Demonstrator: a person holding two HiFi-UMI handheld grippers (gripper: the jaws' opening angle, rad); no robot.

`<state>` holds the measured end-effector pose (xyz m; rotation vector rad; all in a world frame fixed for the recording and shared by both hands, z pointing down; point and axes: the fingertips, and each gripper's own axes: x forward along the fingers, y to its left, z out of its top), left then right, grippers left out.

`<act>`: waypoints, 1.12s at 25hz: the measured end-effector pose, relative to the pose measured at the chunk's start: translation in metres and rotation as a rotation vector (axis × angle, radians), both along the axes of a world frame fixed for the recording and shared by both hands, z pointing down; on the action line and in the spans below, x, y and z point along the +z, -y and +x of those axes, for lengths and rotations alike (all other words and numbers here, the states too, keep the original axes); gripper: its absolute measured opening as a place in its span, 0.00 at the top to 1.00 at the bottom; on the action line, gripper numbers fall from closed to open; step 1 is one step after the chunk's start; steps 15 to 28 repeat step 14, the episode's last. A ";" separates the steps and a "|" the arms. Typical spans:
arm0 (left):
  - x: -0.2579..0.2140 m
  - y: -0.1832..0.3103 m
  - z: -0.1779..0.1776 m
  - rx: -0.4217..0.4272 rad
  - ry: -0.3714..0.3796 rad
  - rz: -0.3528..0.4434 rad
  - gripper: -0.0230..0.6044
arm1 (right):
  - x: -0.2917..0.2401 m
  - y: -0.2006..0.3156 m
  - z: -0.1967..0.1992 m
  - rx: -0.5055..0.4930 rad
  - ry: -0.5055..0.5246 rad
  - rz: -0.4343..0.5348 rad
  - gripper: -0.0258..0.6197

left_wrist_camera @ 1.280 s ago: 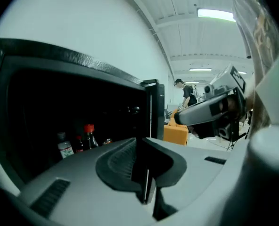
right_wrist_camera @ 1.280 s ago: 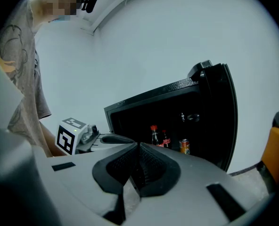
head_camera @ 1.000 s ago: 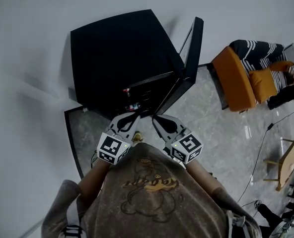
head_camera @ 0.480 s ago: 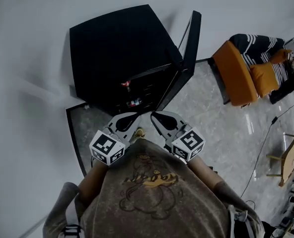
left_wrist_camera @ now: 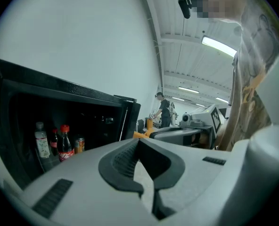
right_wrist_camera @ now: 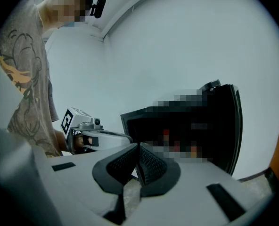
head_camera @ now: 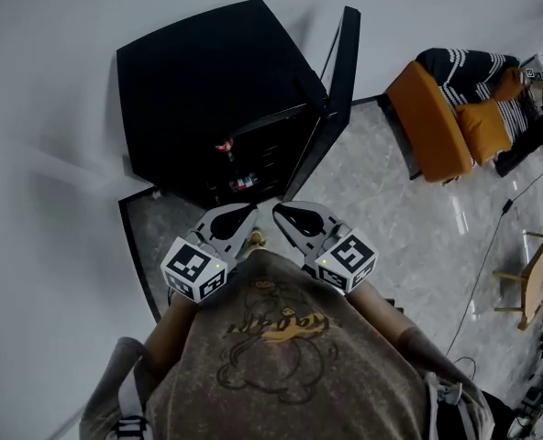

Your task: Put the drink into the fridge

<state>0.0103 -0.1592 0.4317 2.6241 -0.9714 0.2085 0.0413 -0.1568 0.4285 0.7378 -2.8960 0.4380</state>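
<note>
Red-capped cola bottle (left_wrist_camera: 65, 143) stands with other drinks inside the fridge (head_camera: 207, 90), near its left wall; left gripper (left_wrist_camera: 138, 145) and right gripper (right_wrist_camera: 138, 149) both clenched, empty, held outside; placing apparently done, door (head_camera: 334, 90) not yet closed.

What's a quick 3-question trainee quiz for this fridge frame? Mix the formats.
1. True or false: the fridge door is shut.
2. The left gripper holds: A) a cup, B) a towel, C) nothing.
3. Fill in: the red-capped bottle stands ____ the fridge.
Key: 1 false, the door stands open; 2 C, its jaws are together and empty; 3 inside.
</note>
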 end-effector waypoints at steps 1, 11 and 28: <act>0.001 -0.001 0.001 0.005 -0.001 -0.005 0.95 | -0.001 0.000 0.000 -0.001 0.002 0.000 0.92; 0.006 -0.010 -0.003 -0.003 0.009 -0.028 0.95 | -0.001 -0.006 -0.005 -0.038 0.004 0.000 0.92; 0.010 -0.009 -0.007 -0.017 0.018 -0.029 0.95 | 0.000 -0.004 -0.008 -0.065 0.003 0.013 0.92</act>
